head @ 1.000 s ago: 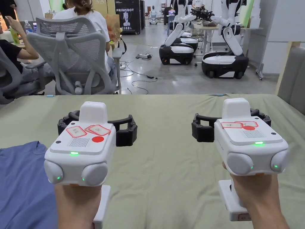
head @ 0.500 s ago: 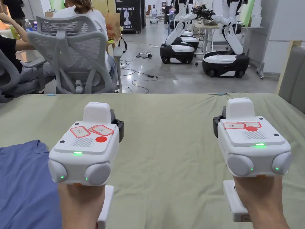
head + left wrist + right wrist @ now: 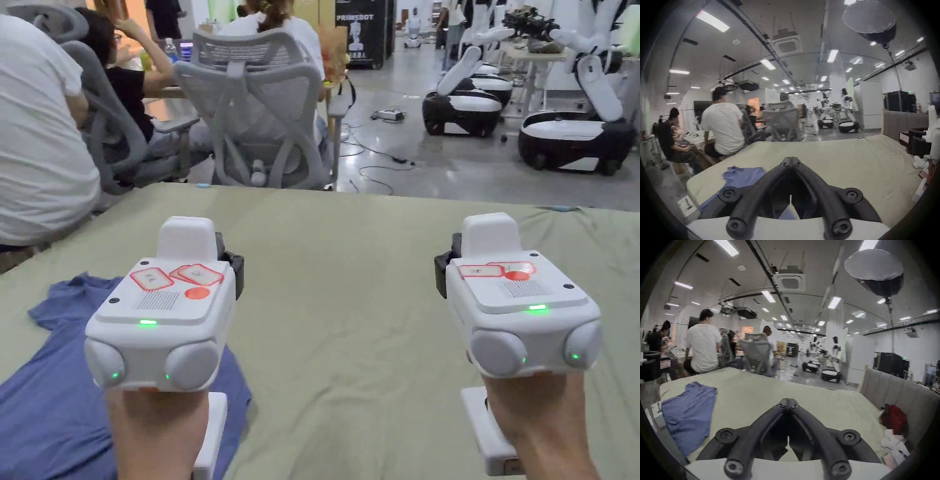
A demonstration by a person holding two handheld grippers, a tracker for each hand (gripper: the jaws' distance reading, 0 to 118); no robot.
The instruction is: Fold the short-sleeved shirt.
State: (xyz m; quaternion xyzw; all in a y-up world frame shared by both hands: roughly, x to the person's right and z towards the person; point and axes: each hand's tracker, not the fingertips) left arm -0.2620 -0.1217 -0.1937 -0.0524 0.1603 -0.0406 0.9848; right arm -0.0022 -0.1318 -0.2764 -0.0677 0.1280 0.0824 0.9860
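**A:** Which step is in hand?

**B:** By the look of it, the very start. The blue short-sleeved shirt (image 3: 56, 387) lies rumpled at the near left of the bed (image 3: 350, 262), unfolded, with nothing holding it. The left gripper (image 3: 791, 160) hangs above the shirt's right edge, jaws closed together and empty; the right gripper (image 3: 788, 401) is well to the right over bare sheet, also closed and empty.

**A:** What does the next move call for?

**B:** Probably opening both pairs of jaws and swinging left and down to the shirt, to spread it flat first.

**A:** Room to work?

**B:** Plenty in the middle and far right of the bed. The shirt sits near the left edge, where a person in a white top (image 3: 37, 137) sits against the bed, so drawing it toward the centre looks wise. A red bag (image 3: 894, 418) lies at the right side.
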